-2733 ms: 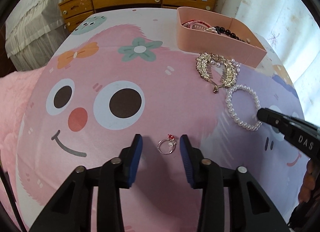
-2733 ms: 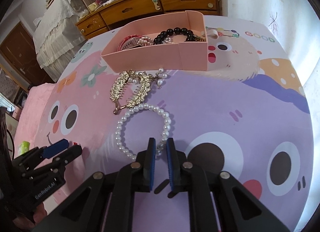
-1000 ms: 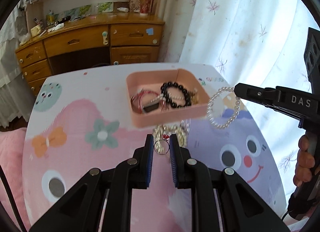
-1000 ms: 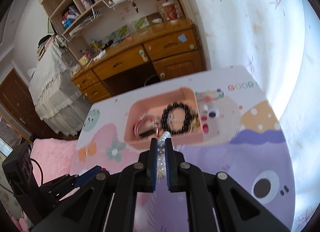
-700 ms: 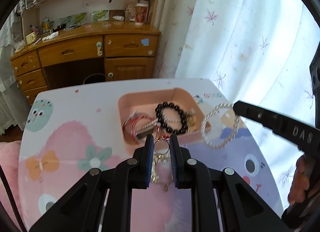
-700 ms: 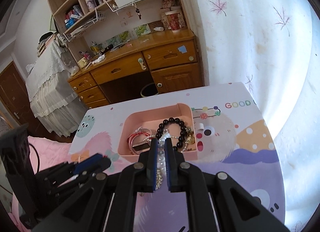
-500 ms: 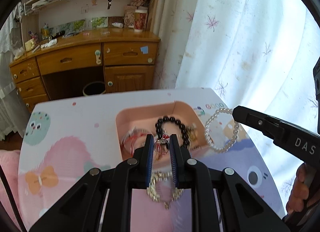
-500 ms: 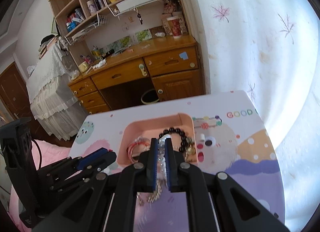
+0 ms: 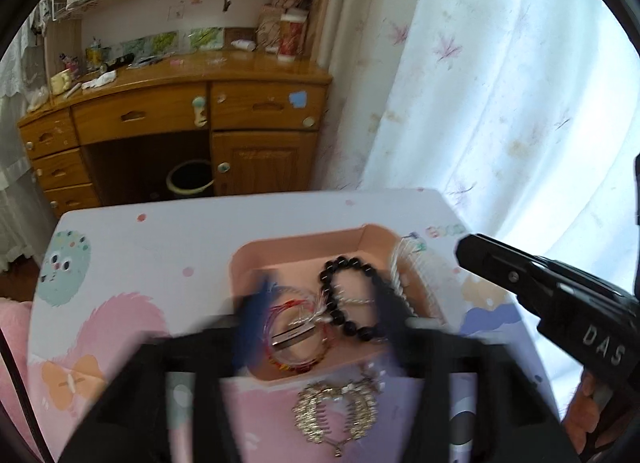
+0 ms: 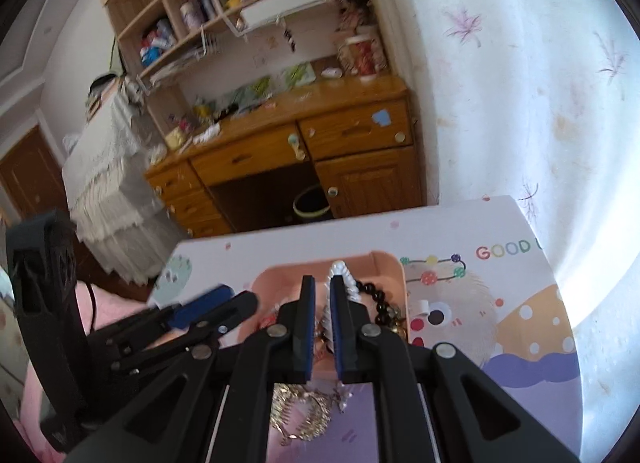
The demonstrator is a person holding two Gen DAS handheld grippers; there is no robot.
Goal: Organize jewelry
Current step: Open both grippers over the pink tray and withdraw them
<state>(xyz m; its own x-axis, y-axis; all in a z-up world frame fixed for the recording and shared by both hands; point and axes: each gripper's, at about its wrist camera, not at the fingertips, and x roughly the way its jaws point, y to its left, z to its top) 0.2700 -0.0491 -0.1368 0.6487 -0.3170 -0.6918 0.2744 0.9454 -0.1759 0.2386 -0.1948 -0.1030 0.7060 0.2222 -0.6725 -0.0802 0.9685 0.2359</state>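
A pink tray (image 9: pixel 256 259) on the cartoon mat holds a black bead bracelet (image 9: pixel 340 295) and red bangles (image 9: pixel 280 359). My left gripper (image 9: pixel 316 323) hovers over the tray, blurred, its jaws spread wide with nothing between them. The ring is not visible. My right gripper (image 10: pixel 321 295) is above the tray (image 10: pixel 384 263) with a narrow gap between its jaws; the pearl bracelet (image 10: pixel 344 275) lies against its right finger, blurred. In the left wrist view the right gripper (image 9: pixel 468 247) shows at the right with the pearls (image 9: pixel 400 275) over the tray's right wall.
A gold feather brooch (image 9: pixel 336 411) lies on the mat in front of the tray, and it also shows in the right wrist view (image 10: pixel 296 419). A wooden desk (image 9: pixel 180 119) stands beyond the table. A white curtain (image 9: pixel 500 103) hangs at the right.
My left gripper's jaws have sprung open over the tray and the ring is gone from between them. My right gripper's jaws have parted slightly around the pearl bracelet.
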